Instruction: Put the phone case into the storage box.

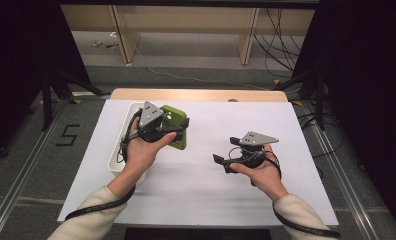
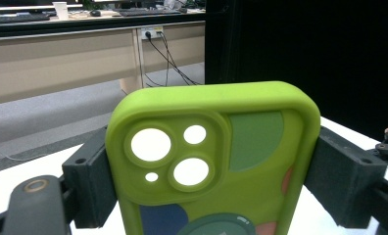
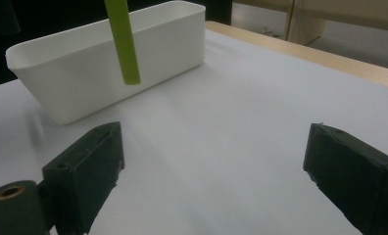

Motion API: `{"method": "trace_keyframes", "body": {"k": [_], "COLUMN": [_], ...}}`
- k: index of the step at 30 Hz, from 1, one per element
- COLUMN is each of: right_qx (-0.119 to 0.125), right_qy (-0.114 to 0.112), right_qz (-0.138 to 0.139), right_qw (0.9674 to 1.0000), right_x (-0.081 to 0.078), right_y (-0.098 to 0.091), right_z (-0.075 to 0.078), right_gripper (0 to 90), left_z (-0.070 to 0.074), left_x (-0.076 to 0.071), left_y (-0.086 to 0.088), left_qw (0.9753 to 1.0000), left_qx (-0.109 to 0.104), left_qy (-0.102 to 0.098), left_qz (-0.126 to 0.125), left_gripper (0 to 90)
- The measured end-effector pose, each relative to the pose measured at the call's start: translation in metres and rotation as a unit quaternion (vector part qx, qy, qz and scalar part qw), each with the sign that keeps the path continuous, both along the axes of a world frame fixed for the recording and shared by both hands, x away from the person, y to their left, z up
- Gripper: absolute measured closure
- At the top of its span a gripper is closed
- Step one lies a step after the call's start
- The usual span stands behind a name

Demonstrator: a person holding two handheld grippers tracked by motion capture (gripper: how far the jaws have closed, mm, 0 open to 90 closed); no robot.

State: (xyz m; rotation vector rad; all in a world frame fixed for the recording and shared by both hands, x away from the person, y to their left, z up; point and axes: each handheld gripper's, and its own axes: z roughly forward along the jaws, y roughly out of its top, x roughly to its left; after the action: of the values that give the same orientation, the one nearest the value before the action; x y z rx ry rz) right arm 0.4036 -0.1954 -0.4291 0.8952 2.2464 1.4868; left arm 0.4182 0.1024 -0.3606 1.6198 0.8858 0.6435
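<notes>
High view, left to right: I see a white bin (image 1: 117,159) at centre left of the frame, lying on the white table cover (image 1: 201,180). Just right of it, the left gripper (image 1: 172,131) pinches a green phone case (image 1: 178,121) across its width. The case is lifted clear of the cover, partly over the bin's right rim. At centre right, the right gripper (image 1: 221,164) is in the person's right hand, well apart from the case, jaws pointing toward frame left.

Left gripper view: the phone case (image 2: 216,161) stands between the two black jaws, which press on its two long edges. Its long axis runs bottom to top of the frame. The camera-cutout end points up and away from the gripper, and the patterned back faces the camera.

Right gripper view: the bin (image 3: 104,58) sits upper left. The case (image 3: 123,41) appears edge-on as a thin green strip hanging down in front of it. The right gripper (image 3: 214,161) has its jaws spread wide over bare cover, with nothing between them.
</notes>
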Motion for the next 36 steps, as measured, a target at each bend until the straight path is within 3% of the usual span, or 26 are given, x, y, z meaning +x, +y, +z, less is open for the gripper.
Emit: {"method": "trace_keyframes", "body": {"k": [36], "right_qx": [0.004], "right_qy": [-0.001], "right_qz": [-0.007], "right_qw": [1.0], "right_x": [-0.002], "right_y": [-0.007], "right_z": [0.0], "right_gripper": [9.2], "left_z": [0.008], "left_x": [0.003], "left_y": [0.017], "left_qw": [0.9997], "left_qx": [-0.002], "left_qy": [-0.007], "left_qz": [0.023], "left_gripper": [16.2]}}
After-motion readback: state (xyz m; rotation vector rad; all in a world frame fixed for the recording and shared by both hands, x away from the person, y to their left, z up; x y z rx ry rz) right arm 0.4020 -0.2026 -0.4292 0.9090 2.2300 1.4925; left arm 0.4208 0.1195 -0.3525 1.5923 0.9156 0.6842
